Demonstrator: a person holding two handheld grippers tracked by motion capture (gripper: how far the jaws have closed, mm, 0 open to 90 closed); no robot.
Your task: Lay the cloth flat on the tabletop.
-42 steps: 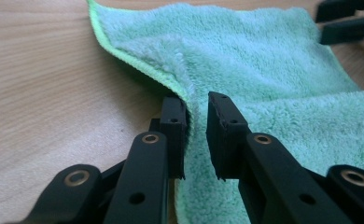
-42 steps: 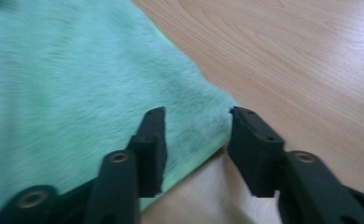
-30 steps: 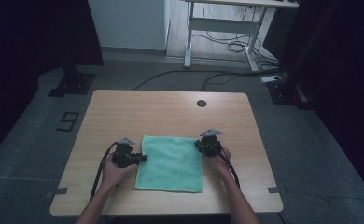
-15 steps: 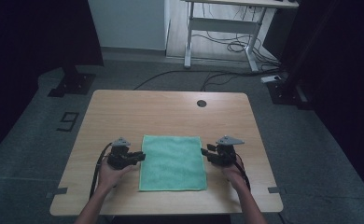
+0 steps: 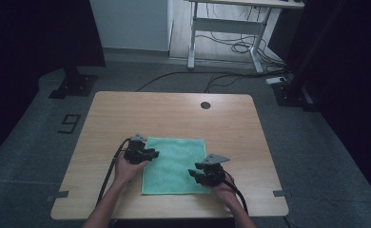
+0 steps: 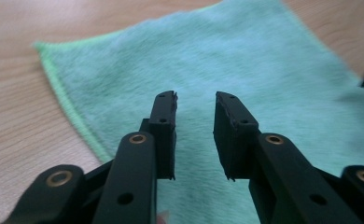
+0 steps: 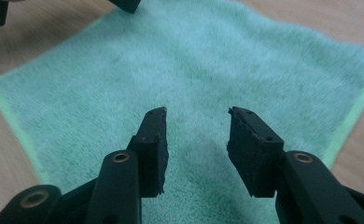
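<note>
The big wooden table [image 5: 174, 114] has my green cloth [image 5: 174, 164] lying flat near me, in the middle. My right gripper [image 5: 206, 175] has slid back from the cloth's far right corner to its near right corner, and my left gripper [image 5: 143, 154] stays at the left edge. Both sets of jaws are a little apart and hold nothing, so I think I am about to pinch the cloth.
</note>
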